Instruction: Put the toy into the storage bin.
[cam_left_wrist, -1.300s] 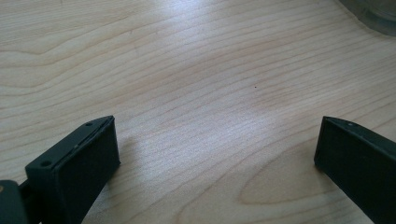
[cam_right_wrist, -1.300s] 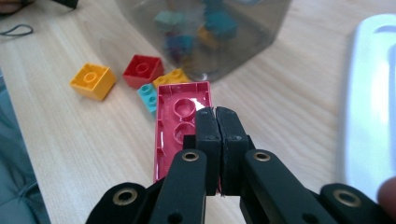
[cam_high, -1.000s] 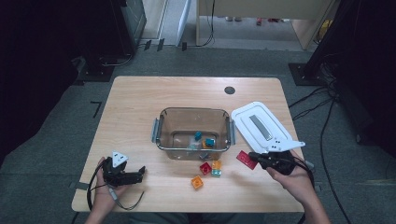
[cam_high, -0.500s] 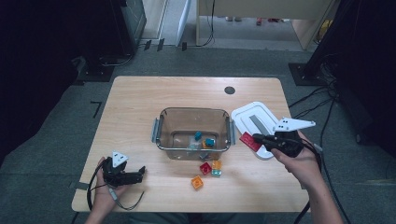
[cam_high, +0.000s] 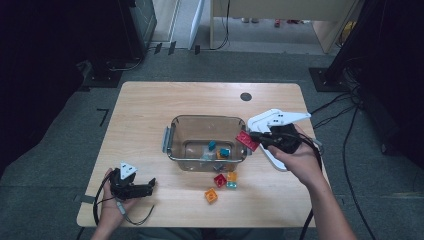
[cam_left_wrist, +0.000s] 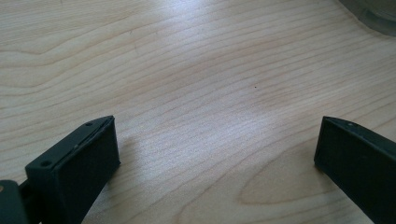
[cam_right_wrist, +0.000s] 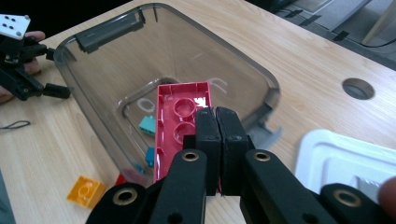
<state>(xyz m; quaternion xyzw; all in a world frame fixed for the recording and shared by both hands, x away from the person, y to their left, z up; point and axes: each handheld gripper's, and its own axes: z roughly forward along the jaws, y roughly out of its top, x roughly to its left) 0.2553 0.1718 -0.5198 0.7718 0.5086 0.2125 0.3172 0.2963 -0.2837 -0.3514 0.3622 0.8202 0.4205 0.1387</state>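
Even overhead light falls on the pale wooden table (cam_high: 150, 115), while the floor and corners around it sink into near black. The high view is soft and slightly grainy. Shadows under the clear container (cam_high: 207, 142) are faint — its walls catch small white glints. In the left gripper view a broad sheen washes the wood grain — near jaws look blurred.

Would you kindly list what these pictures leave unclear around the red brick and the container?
- Red brick: right gripper view, its near end is hidden behind the right gripper.
- Teal pieces in the container: high view, too small to tell shapes.
- Container: left gripper view, cut off by the top edge.
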